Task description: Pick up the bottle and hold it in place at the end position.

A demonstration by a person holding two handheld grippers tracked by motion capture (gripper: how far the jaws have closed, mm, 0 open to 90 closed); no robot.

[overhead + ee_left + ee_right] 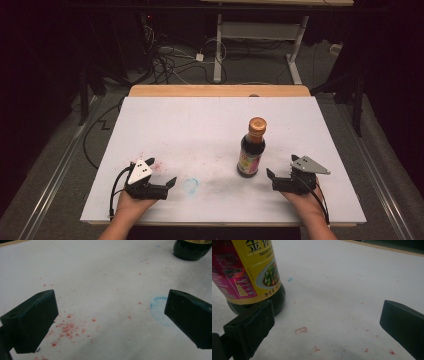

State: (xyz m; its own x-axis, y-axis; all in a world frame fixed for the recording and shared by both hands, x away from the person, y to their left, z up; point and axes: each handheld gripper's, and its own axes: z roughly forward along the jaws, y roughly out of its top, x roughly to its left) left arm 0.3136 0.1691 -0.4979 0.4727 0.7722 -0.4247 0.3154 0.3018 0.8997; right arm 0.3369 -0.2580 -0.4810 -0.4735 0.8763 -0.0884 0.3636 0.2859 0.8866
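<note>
Nearest the camera in the high view: the person's two forearms at the near table edge, each hand holding a black two-jaw gripper. Left gripper (172,182) rests low on the white table sheet (200,125), jaws spread wide with nothing between them, pointing right toward a faint blue ring mark (190,185); red crumb stains (66,328) lie under its jaws. Right gripper (269,173) sits at the near right, jaws spread and empty, tips just beside the base of the tall dark glass sauce bottle with copper cap and yellow-pink label (251,147), which stands upright right of table centre. In the right gripper view the bottle is off to one side, next to the one jaw, not between the pair; I can't tell if that jaw touches it. Risks, my read: closing from here would miss, or the one jaw would shove the base and tip a tall, narrow, top-heavy bottle. Glass is slick, so a low or off-centre pinch could let it slide or swing. Trailing cable (116,187) could snag at the table's edge. Farther off: wooden table edge (220,90), then floor cables.
</note>
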